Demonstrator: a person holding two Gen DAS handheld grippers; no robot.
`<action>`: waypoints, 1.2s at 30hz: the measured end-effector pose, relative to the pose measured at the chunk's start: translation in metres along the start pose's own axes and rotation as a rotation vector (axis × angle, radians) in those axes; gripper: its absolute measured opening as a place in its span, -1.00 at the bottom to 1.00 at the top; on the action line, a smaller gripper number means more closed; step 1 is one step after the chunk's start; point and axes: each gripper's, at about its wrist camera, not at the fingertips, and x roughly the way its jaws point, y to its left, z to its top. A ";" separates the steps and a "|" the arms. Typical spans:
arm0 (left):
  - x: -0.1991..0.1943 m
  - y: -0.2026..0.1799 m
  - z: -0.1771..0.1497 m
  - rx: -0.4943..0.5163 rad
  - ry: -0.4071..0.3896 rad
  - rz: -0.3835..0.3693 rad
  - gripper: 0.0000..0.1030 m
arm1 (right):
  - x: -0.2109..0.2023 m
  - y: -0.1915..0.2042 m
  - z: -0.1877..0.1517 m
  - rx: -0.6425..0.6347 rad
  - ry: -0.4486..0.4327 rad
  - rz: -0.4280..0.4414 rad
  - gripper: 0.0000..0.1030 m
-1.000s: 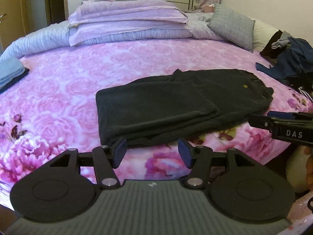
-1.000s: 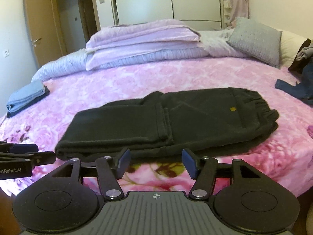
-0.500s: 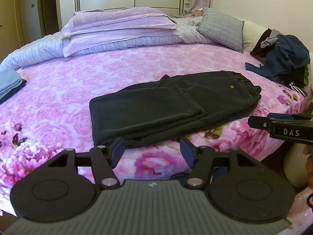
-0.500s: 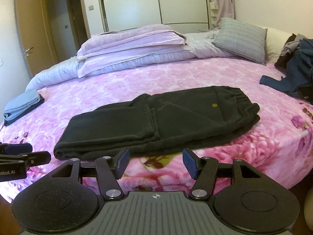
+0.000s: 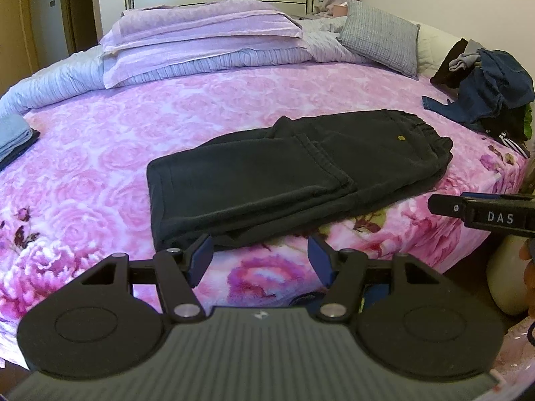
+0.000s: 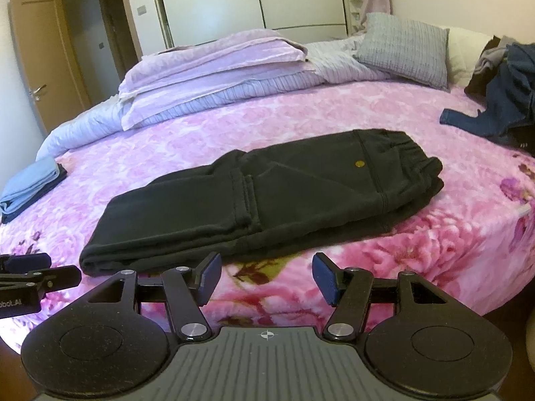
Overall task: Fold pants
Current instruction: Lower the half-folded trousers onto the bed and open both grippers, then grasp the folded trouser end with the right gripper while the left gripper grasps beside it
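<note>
Black pants (image 5: 284, 173) lie folded on the pink flowered bed, legs doubled over toward the waistband at the right, also black pants (image 6: 267, 200) in the right wrist view. My left gripper (image 5: 259, 260) hovers open just short of the pants' near left edge, holding nothing. My right gripper (image 6: 265, 279) is open too, off the near edge of the pants and empty. The right gripper's side (image 5: 485, 215) shows at the right of the left wrist view; the left gripper's tip (image 6: 30, 284) shows at the left of the right wrist view.
The pink bed cover (image 5: 100, 140) ends close in front of both grippers. Folded purple bedding (image 6: 214, 63) and a grey pillow (image 6: 404, 46) lie at the back. A heap of dark blue clothes (image 5: 491, 90) sits at the right; folded blue cloth (image 6: 30, 183) at the left.
Both grippers have pulled back and up from the pants, which look smaller and farther now. The pants lie as before and both grippers stay open.
</note>
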 end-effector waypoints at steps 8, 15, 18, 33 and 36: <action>0.031 0.028 0.012 -0.045 -0.028 0.002 0.00 | 0.029 -0.103 0.017 0.435 -0.077 0.068 0.11; 0.073 0.057 0.025 -0.098 -0.047 0.027 -0.11 | 0.076 -0.199 0.024 0.775 -0.142 0.083 0.11; 0.089 0.066 0.025 -0.132 -0.045 0.024 -0.13 | 0.095 -0.224 0.028 0.848 -0.123 0.069 0.11; 0.121 0.085 0.007 -0.159 0.001 -0.019 -0.33 | 0.137 -0.251 0.018 0.886 -0.114 0.146 -0.23; 0.122 0.086 0.007 -0.157 -0.001 -0.020 -0.33 | 0.138 -0.251 0.017 0.879 -0.132 0.152 -0.23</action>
